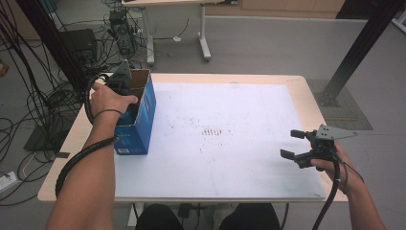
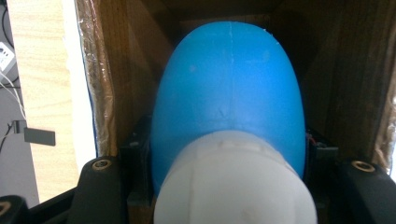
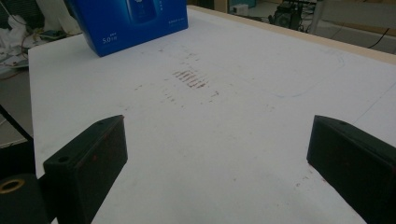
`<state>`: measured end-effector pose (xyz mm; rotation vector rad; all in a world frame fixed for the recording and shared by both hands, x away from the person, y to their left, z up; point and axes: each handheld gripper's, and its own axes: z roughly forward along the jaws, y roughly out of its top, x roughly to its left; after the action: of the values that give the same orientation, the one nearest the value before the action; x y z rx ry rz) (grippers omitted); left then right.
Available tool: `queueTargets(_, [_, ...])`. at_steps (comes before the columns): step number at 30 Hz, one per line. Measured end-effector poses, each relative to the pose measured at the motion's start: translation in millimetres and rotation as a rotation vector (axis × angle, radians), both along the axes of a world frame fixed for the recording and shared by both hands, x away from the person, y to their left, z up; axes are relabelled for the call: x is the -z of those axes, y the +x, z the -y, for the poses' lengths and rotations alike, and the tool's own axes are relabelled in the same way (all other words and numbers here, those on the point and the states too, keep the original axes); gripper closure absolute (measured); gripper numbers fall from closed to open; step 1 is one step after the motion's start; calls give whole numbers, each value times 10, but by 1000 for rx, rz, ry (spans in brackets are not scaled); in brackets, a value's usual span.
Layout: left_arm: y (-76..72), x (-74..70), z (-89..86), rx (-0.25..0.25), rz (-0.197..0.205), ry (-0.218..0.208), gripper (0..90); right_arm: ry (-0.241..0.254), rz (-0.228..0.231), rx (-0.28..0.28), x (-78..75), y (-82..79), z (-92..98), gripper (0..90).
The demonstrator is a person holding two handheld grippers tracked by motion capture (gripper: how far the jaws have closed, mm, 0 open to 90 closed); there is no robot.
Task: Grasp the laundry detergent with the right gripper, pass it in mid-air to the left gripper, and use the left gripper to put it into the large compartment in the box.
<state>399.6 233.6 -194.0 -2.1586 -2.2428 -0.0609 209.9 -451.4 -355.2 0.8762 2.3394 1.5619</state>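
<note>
Gripping smooth blue bottle, white cap, inside box: left tool; right tool wide open, empty.

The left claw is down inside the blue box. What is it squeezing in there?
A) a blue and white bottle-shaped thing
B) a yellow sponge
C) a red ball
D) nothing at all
A: in the left gripper view the left claw has its jaws pressed on both sides of a blue and white bottle-shaped thing inside the brown-walled blue box.
</note>
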Motion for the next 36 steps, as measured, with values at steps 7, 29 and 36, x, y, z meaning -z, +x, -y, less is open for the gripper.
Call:
queueTargets(7, [5, 3, -31, -7, -1, -8, 377, -3, -4, -1, 4, 6, -7, 49])
queueTargets(29, [26, -19, -77, -27, -5, -33, 316, 0, -4, -1, 6, 6, -14, 49])
queueTargets(36, [25, -144, 20, -10, 4, 8, 284, 0, 0, 0, -4, -3, -5, 49])
